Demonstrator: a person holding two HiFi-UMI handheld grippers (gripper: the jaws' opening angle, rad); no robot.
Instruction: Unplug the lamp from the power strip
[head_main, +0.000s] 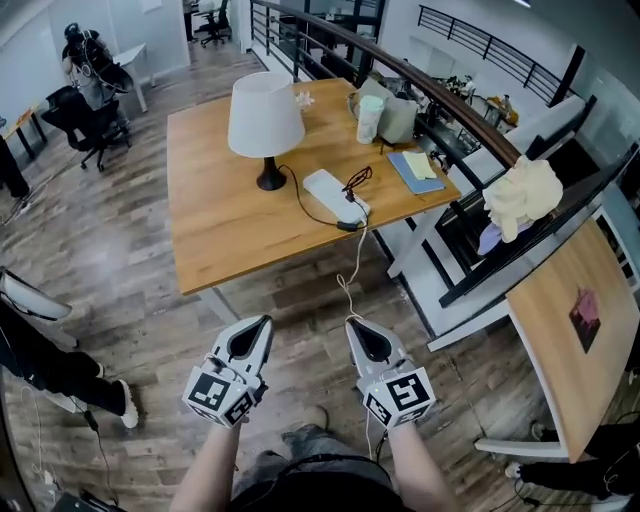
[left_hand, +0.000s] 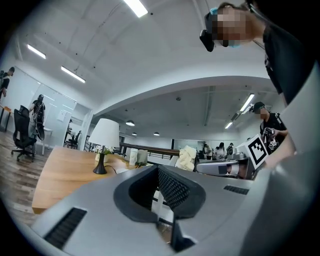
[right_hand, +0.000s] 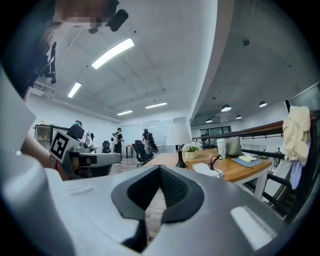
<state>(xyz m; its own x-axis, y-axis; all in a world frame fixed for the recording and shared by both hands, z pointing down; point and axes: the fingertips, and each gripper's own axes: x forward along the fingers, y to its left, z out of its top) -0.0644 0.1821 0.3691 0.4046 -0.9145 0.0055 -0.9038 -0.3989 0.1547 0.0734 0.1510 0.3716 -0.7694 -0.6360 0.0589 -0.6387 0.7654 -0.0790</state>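
Observation:
A lamp (head_main: 265, 120) with a white shade and black base stands on the wooden table (head_main: 220, 220). Its black cord runs to a white power strip (head_main: 335, 195) near the table's front edge, where a black plug (head_main: 348, 226) sits at the strip's near end. My left gripper (head_main: 262, 322) and right gripper (head_main: 352, 324) hang side by side above the floor, short of the table, both shut and holding nothing. The left gripper view shows the lamp (left_hand: 105, 135) far beyond the jaws. In the right gripper view, the lamp (right_hand: 178, 137) and the power strip (right_hand: 205, 169) lie ahead.
A white cable (head_main: 352, 270) dangles from the table edge towards me. A cup (head_main: 369, 118), a bag (head_main: 398, 115) and a blue notebook (head_main: 415, 170) sit at the table's right. A railing and second desk (head_main: 585, 330) stand right; a person's leg (head_main: 60, 370) is left.

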